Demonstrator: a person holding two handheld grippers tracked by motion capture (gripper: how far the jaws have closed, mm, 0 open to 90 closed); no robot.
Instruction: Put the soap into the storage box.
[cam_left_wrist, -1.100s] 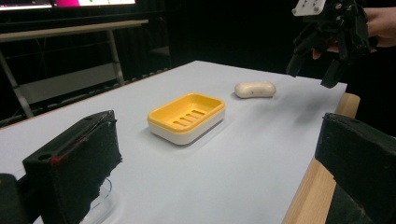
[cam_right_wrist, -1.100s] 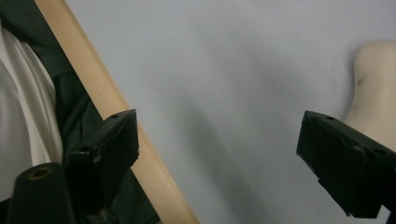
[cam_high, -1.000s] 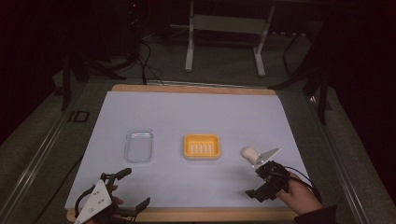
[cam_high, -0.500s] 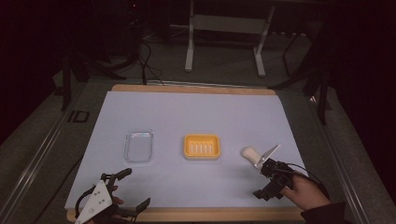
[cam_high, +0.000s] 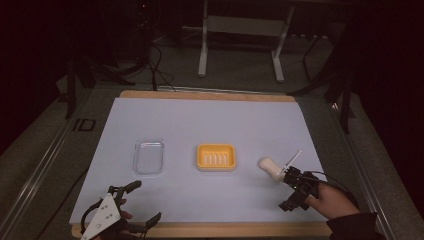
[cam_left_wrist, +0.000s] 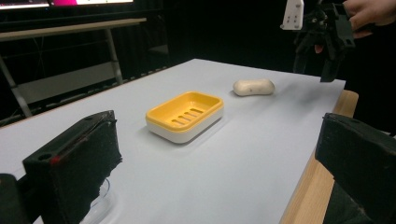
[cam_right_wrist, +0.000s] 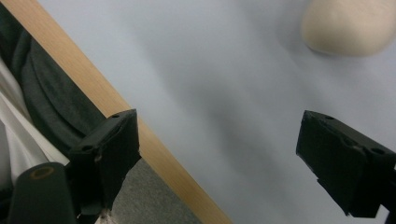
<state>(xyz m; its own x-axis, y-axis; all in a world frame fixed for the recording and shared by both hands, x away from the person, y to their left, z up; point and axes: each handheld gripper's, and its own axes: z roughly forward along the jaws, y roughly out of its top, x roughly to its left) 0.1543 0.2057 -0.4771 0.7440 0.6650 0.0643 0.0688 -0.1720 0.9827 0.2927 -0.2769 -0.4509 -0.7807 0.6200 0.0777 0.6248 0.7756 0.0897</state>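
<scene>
Sitting just ahead of the right gripper (cam_high: 295, 192) is a cream-coloured bar of soap (cam_high: 270, 166), lying flat on the white tabletop (cam_high: 210, 120), apart from both jaws. In the right gripper view the soap (cam_right_wrist: 348, 25) lies beyond the jaw tips, toward the upper right, and the two black jaws stand wide apart with nothing between them but bare table. The hand (cam_high: 335, 200) holding this gripper comes in over the near wooden edge of the table (cam_high: 240, 229).

To the left of the right gripper, past the soap, stands a yellow soap dish (cam_high: 216, 156) with a slotted floor and a white base. Its tray holds nothing; the slots show plainly. Further left again lies a clear plastic container (cam_high: 148, 156), shallow and rectangular, with nothing visible inside it.

The left gripper (cam_high: 132, 210) rests at the near left corner of the table, just in front of the clear container. Its jaws are also spread wide and hold nothing. In the left gripper view the yellow dish (cam_left_wrist: 185, 115) sits ahead between the two jaws' lines, well clear of them, with the soap (cam_left_wrist: 253, 87) beyond it to the right, and the right gripper (cam_left_wrist: 324, 39) hanging above the table's far side, tips pointing down, near the soap but not touching it.
</scene>
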